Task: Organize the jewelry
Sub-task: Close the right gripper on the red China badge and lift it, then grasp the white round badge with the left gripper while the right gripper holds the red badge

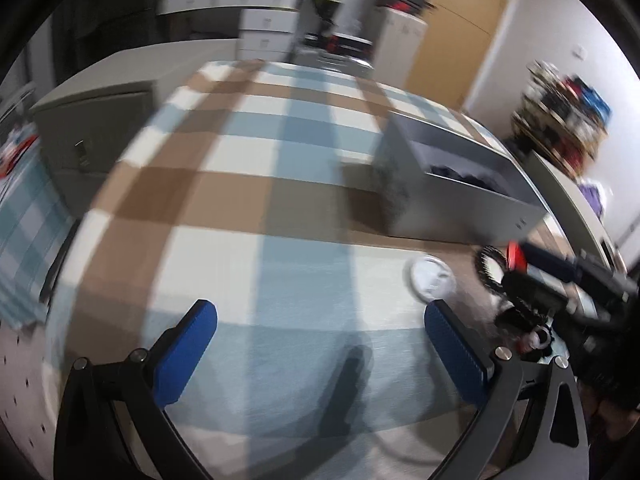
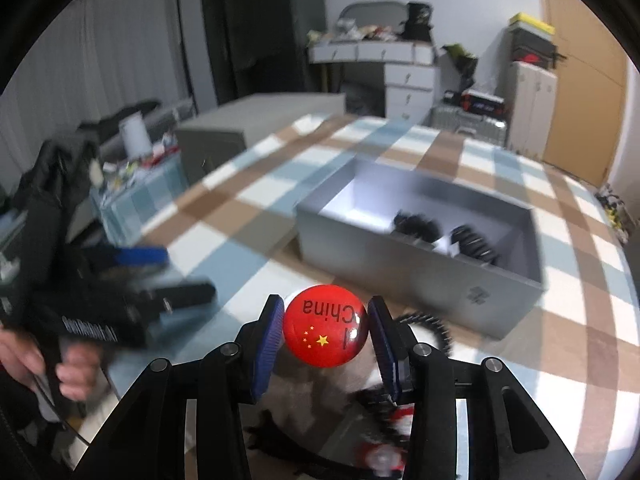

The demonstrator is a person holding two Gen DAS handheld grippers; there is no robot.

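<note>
My right gripper point(image 2: 326, 310) is shut on a round red badge point(image 2: 325, 332) with yellow stars and the word "China", held above the checked tablecloth. The left wrist view shows that gripper point(image 1: 560, 280) and the badge point(image 1: 515, 257) at the right. My left gripper point(image 1: 320, 310) is open, its blue pads wide apart over bare cloth. It appears blurred at the left point(image 2: 152, 276) in a person's hand point(image 2: 72, 372). A grey box point(image 2: 400, 268) ahead holds dark hair pieces point(image 2: 416, 226). A black coil band point(image 2: 430, 322) and small red and white trinkets point(image 2: 384, 440) lie below the badge.
A white round lid-like piece point(image 1: 430, 278) lies on the cloth by the left gripper's right finger. The grey box point(image 1: 460, 208) stands to the right in the left wrist view. A grey cabinet point(image 2: 248, 128) stands beyond the table's left edge, with white drawers point(image 2: 408, 84) behind.
</note>
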